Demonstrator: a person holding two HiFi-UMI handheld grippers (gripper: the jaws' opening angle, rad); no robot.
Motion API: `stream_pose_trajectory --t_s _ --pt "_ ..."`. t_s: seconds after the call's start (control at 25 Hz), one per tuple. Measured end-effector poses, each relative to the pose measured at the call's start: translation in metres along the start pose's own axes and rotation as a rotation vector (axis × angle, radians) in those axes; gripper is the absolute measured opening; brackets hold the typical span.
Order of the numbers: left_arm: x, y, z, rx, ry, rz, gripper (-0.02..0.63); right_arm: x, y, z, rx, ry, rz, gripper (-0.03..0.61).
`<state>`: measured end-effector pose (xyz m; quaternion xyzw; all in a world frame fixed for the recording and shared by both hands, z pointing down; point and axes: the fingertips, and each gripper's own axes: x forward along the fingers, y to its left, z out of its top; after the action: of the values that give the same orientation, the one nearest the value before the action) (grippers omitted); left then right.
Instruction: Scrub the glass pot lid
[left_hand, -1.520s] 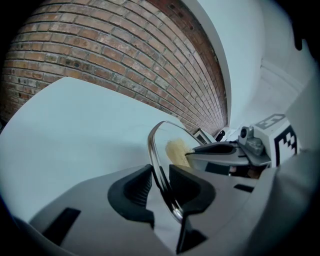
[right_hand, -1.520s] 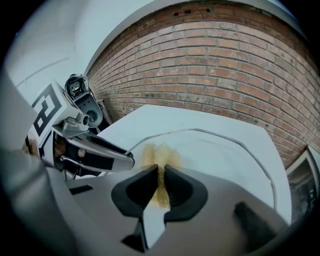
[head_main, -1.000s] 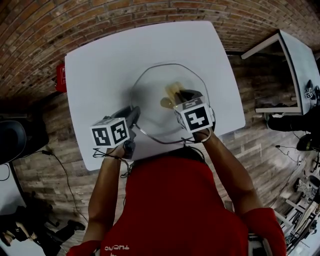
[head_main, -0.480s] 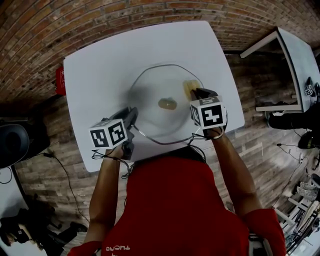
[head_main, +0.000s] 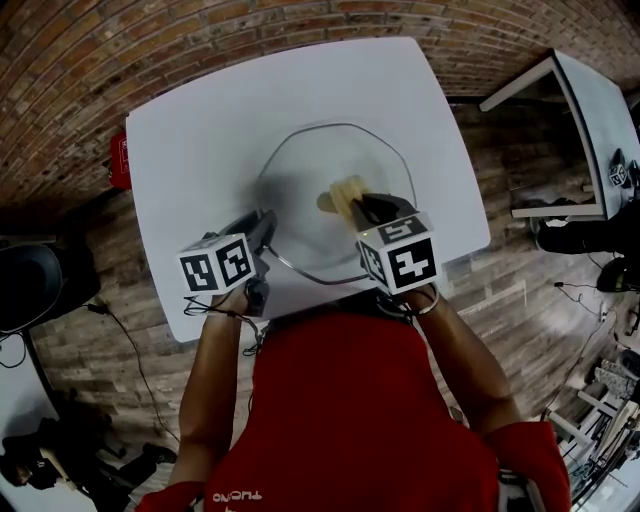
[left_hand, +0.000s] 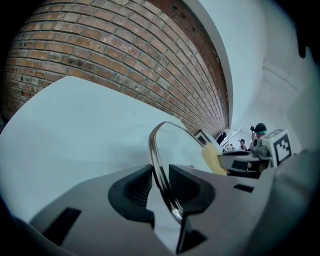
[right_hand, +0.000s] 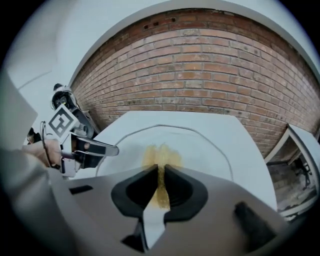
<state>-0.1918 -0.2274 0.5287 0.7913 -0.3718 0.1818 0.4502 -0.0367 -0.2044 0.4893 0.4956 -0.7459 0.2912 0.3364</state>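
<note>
A round glass pot lid (head_main: 300, 185) with a metal rim lies on the white table (head_main: 200, 110). My left gripper (head_main: 264, 236) is shut on the lid's near-left rim; in the left gripper view the rim (left_hand: 161, 170) runs between the two dark pads. My right gripper (head_main: 366, 208) is shut on a yellow sponge (head_main: 348, 192), which rests on the glass near the lid's middle. In the right gripper view the sponge (right_hand: 159, 157) sticks out past the jaws onto the lid (right_hand: 205, 145), and the left gripper (right_hand: 97, 149) shows at the left.
A red object (head_main: 120, 160) hangs at the table's left edge. A second white table (head_main: 595, 110) stands to the right. A dark chair (head_main: 30, 285) is on the floor at the left. A brick surface (right_hand: 200, 65) rises beyond the table.
The right gripper took the sponge from the lid's middle out to its right side, then back toward the middle and nearer me. The left gripper and lid stayed put.
</note>
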Motion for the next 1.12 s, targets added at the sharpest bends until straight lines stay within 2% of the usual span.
stream_pose_trajectory --t_s 0.28,0.48,0.8,1.12 --pt "-0.001 0.001 0.0 0.005 0.004 -0.008 0.112 0.005 0.085 -0.007 -0.079 0.019 0.142 0.052" --pt "0.0 0.0 0.0 0.008 0.007 -0.012 0.112 0.014 0.112 -0.022 -0.117 0.069 0.185 0.052" --pt "0.001 -0.001 0.001 0.007 0.007 -0.016 0.112 0.021 0.109 -0.034 -0.13 0.099 0.172 0.052" --pt "0.0 -0.001 0.0 0.005 0.008 -0.017 0.112 0.012 0.077 -0.042 -0.109 0.11 0.098 0.052"
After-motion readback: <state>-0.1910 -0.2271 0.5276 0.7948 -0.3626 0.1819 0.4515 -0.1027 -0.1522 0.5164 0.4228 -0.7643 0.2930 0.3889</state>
